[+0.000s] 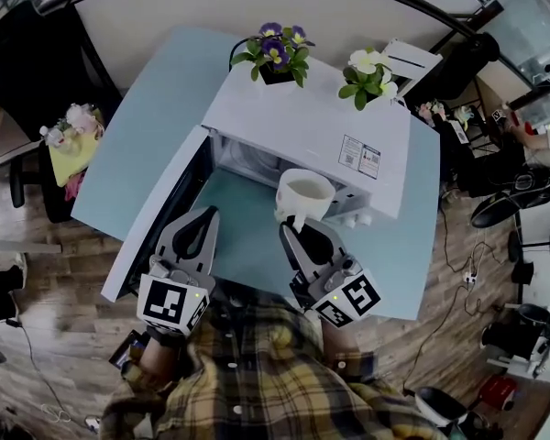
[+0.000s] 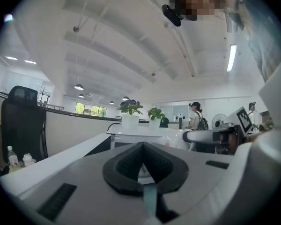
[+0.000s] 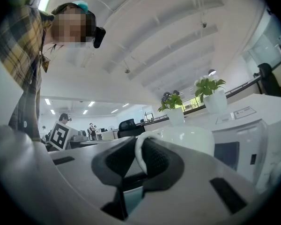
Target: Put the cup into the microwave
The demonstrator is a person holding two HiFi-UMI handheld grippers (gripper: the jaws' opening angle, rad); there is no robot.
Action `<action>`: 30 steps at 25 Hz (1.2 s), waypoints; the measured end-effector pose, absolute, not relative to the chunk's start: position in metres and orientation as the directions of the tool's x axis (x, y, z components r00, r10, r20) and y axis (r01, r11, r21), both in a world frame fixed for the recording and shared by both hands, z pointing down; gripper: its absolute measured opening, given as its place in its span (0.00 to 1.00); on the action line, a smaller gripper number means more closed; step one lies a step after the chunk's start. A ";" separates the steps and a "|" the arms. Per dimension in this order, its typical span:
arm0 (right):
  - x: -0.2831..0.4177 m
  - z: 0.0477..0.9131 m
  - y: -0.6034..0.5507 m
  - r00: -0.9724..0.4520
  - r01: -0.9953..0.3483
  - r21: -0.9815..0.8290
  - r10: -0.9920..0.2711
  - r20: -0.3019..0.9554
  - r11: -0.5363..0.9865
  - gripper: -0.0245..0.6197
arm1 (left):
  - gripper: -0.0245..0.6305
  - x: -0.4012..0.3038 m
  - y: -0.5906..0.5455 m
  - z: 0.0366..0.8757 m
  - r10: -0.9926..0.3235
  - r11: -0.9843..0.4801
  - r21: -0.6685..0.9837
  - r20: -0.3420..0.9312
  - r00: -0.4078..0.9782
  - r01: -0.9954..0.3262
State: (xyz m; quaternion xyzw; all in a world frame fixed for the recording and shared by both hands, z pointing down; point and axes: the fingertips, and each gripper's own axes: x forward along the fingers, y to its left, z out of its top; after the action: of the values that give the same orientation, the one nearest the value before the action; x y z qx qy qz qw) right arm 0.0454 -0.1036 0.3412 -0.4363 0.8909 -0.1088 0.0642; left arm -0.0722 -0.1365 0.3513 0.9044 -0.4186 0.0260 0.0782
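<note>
Head view, microwave [image 1: 312,126] interior mostly hidden, R hand-held gripper [image 1: 291,227] pinching cup [image 1: 304,193] handle, L hand-held gripper [image 1: 204,218] pressed together

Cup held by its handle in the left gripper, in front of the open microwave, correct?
No: the right gripper holds the cup by its handle, in front of the open microwave. The right gripper view shows the handle clamped between its jaws; the left gripper is shut on nothing.

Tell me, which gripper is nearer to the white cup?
Right. The right gripper holds the white cup by its handle, jaws closed on it, before the open microwave. The left gripper is apart, to the cup's left, beside the microwave door.
</note>
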 end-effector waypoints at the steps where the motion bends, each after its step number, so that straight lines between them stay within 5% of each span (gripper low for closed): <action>1: 0.046 0.342 -0.104 -0.608 -0.766 -0.251 -0.794 -0.016 0.592 0.12 | 0.02 -0.072 -0.137 0.352 -0.749 -0.642 0.120 0.114 0.653 -0.758; 30: 0.050 0.404 -0.142 -0.602 -0.789 -0.211 -0.795 0.079 0.577 0.12 | 0.02 -0.053 -0.139 0.405 -0.699 -0.662 0.169 0.211 0.683 -0.730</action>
State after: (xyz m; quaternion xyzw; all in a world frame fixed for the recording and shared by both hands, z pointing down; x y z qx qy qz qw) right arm 0.0497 -0.1415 0.4042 -0.4459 0.8879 -0.1127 0.0122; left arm -0.0531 -0.1386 0.4046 0.9095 -0.3928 0.0642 0.1204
